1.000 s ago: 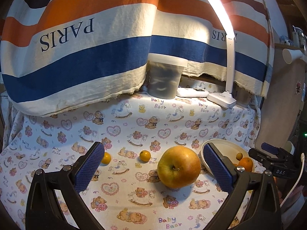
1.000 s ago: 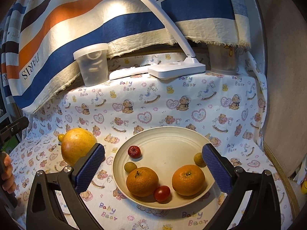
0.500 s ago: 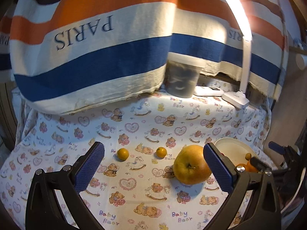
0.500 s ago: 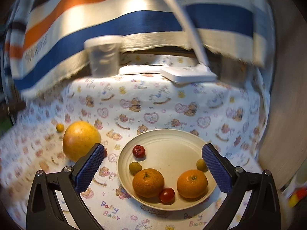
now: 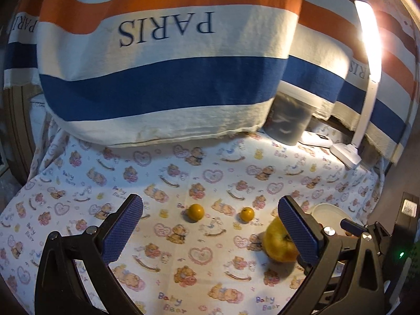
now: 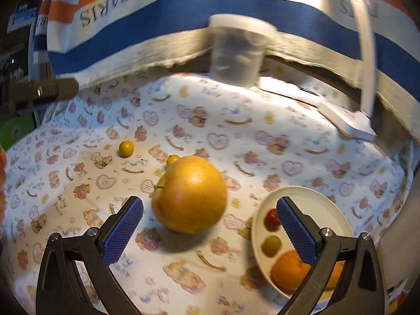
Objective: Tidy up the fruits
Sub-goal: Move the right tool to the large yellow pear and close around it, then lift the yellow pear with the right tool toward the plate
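A big yellow apple (image 6: 189, 194) lies on the bear-print cloth, just ahead of and between the fingers of my open, empty right gripper (image 6: 210, 228). In the left wrist view the apple (image 5: 278, 244) is partly hidden behind the right finger. Two small orange fruits (image 5: 195, 212) (image 5: 247, 214) lie on the cloth ahead of my open, empty left gripper (image 5: 210, 236). They also show in the right wrist view (image 6: 126, 148) (image 6: 172, 159). A cream plate (image 6: 333, 210) at the right holds a red tomato (image 6: 271, 217), a yellow-green fruit (image 6: 271, 244) and oranges (image 6: 288, 273).
A striped PARIS cloth (image 5: 168, 60) hangs over the back. A lidded plastic tub (image 6: 239, 52), a white flat device (image 6: 286, 89) and a white desk lamp base (image 6: 346, 123) stand at the back. A wall (image 6: 412, 210) borders the right.
Both grippers have swung left. The apple now lies between the right gripper's fingers, with the plate shifted to its right. The left view now centres on the two small orange fruits.
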A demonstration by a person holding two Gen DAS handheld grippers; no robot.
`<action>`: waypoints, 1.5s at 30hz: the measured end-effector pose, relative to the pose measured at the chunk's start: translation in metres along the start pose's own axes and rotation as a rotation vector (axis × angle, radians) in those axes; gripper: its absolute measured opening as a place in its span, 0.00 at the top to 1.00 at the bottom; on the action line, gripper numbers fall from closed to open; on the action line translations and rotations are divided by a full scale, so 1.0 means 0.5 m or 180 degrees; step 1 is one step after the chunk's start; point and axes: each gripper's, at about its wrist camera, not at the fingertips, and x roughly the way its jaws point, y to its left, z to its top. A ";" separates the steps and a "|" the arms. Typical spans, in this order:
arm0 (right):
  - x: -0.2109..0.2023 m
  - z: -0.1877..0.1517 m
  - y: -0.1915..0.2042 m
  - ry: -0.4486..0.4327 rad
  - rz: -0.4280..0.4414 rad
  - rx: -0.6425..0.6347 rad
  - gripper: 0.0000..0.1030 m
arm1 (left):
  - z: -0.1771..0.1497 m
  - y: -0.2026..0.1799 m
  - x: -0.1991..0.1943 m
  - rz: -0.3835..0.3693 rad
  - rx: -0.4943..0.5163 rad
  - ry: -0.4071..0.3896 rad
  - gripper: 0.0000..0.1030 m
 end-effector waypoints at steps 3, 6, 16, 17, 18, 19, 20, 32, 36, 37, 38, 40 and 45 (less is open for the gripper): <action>0.034 0.010 0.028 0.0170 0.0026 -0.0110 0.01 | 0.001 0.027 0.014 -0.0065 -0.0209 0.0085 0.01; 0.059 0.017 0.045 0.0277 -0.0044 -0.0209 0.01 | -0.001 0.043 0.028 -0.0062 -0.0338 0.0163 0.01; 0.133 0.010 0.076 0.0587 -0.0323 -0.0378 0.01 | -0.019 0.054 0.072 0.0012 -0.0411 0.0410 0.01; 0.136 0.009 0.079 0.0573 -0.0356 -0.0410 0.01 | -0.020 0.055 0.074 0.0013 -0.0415 0.0431 0.01; 0.138 0.009 0.082 0.0560 -0.0383 -0.0432 0.01 | -0.021 0.055 0.076 0.0010 -0.0422 0.0452 0.01; 0.140 0.008 0.086 0.0549 -0.0400 -0.0445 0.02 | -0.023 0.055 0.078 -0.0002 -0.0432 0.0472 0.01; 0.143 0.008 0.090 0.0543 -0.0428 -0.0453 0.05 | -0.024 0.055 0.079 -0.0008 -0.0439 0.0486 0.01; 0.143 0.008 0.049 0.0478 -0.0352 0.0029 0.12 | -0.024 0.047 0.076 -0.0003 -0.0428 0.0495 0.01; 0.124 -0.001 -0.010 0.0423 0.0061 0.0516 0.13 | -0.024 0.037 0.073 0.0048 -0.0353 0.0451 0.01; 0.120 -0.004 -0.019 0.0408 0.0091 0.0575 0.13 | -0.024 0.036 0.071 0.0062 -0.0349 0.0436 0.01; 0.118 -0.008 -0.026 0.0408 0.0122 0.0619 0.13 | -0.024 0.035 0.069 0.0064 -0.0349 0.0427 0.01; 0.113 -0.013 -0.035 0.0386 0.0216 0.0668 0.13 | -0.023 0.035 0.069 0.0044 -0.0349 0.0429 0.01; 0.096 -0.017 -0.048 0.0411 0.0638 0.0898 0.13 | -0.023 0.032 0.068 0.0056 -0.0311 0.0419 0.01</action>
